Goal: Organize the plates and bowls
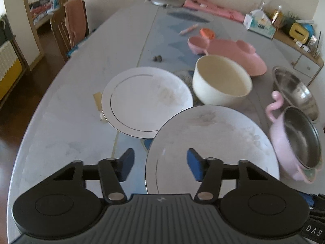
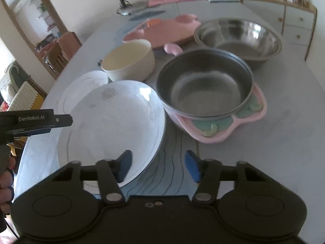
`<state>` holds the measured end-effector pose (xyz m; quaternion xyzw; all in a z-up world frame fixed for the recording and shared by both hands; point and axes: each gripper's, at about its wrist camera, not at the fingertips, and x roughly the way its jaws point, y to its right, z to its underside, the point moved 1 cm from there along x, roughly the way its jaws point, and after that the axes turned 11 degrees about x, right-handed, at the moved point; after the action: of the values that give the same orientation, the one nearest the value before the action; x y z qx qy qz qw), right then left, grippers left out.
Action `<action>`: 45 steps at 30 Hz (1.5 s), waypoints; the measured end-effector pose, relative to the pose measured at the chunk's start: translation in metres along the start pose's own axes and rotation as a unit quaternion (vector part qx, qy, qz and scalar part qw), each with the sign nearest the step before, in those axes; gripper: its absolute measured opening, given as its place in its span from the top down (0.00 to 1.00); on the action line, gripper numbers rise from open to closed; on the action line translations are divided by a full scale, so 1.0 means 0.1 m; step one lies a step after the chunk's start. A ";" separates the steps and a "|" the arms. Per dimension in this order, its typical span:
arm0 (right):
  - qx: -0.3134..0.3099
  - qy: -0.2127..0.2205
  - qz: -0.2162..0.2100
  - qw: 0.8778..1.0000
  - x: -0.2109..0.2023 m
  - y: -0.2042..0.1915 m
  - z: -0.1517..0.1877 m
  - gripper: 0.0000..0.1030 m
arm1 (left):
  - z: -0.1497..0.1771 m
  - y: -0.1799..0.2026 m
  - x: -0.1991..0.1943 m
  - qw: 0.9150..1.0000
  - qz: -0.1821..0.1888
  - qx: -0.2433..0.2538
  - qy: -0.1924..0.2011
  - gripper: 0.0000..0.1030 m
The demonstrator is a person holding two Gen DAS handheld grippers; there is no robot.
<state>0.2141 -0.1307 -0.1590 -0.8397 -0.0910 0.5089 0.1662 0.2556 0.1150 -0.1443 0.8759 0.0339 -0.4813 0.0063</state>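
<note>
Your left gripper (image 1: pixel 160 164) sits closest, with black ribbed plastic and flat blue pads. Its jaws stand partly apart and nothing is pinched between them. One finger hangs over the near white plate (image 1: pixel 211 146) and the other over the bare table (image 1: pixel 67 109). That plate is round, smooth and shiny, with a thin dark line around its rim and a faint flower print.

Your right gripper (image 2: pixel 158 166) looks the same, and its jaws are partly apart too, with nothing held. Its left pad hangs over the edge of the same near plate (image 2: pixel 113 126).

A second white plate (image 1: pixel 146 101) lies just behind the first, with the near plate's rim overlapping its edge. A cream bowl (image 1: pixel 222 81) with tall, smooth, dull sides stands right behind both plates.

To the right, a shiny steel bowl (image 2: pixel 205 85) sits inside a pink plastic holder (image 2: pixel 251 111) with a curly handle and soft green patches. Behind it stands a bigger steel bowl (image 2: pixel 239 38), round and mirror-bright. A flat pink plastic tray (image 2: pixel 166 32) lies farther back, next to a small pink dish (image 1: pixel 198 43).

The table is smooth and pale grey, with a blue patterned runner (image 1: pixel 162 32) down the middle.
</note>
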 end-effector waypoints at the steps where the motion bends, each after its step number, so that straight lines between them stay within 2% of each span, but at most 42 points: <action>1: 0.007 -0.003 0.001 1.000 0.02 0.01 -0.01 0.52 | -0.01 -0.03 0.04 1.000 0.000 -0.005 -0.005 0.54; 6: 0.023 -0.016 0.002 1.000 0.12 0.01 -0.06 0.61 | -0.03 -0.10 0.17 1.000 0.008 -0.016 -0.023 0.64; 7: 0.026 -0.018 0.003 0.999 0.13 0.02 -0.06 0.63 | -0.04 -0.11 0.18 0.999 0.010 -0.017 -0.025 0.68; 14: 0.047 -0.034 -0.003 0.998 0.20 0.05 -0.10 0.72 | -0.09 -0.13 0.27 0.999 0.023 -0.024 -0.031 0.75; 18: 0.053 -0.040 -0.012 0.998 0.20 0.06 -0.11 0.80 | -0.10 -0.17 0.31 0.998 0.028 -0.038 -0.039 0.81; 21: 0.050 -0.042 -0.016 0.998 0.23 0.01 -0.15 0.86 | -0.11 -0.20 0.31 0.998 0.033 -0.045 -0.040 0.82; 34: 0.013 -0.041 -0.021 0.999 0.18 -0.06 -0.15 0.88 | -0.01 -0.21 0.23 0.997 0.032 -0.052 -0.038 0.85; 45: -0.024 -0.074 -0.040 0.996 -0.04 0.03 0.08 0.88 | 0.48 -0.20 -0.12 0.996 0.027 -0.066 -0.047 0.88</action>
<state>0.2053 -0.1335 -0.1598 -0.7993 -0.1488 0.5600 0.1593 0.2075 0.1323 -0.1597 0.8508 0.0413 -0.5180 0.0787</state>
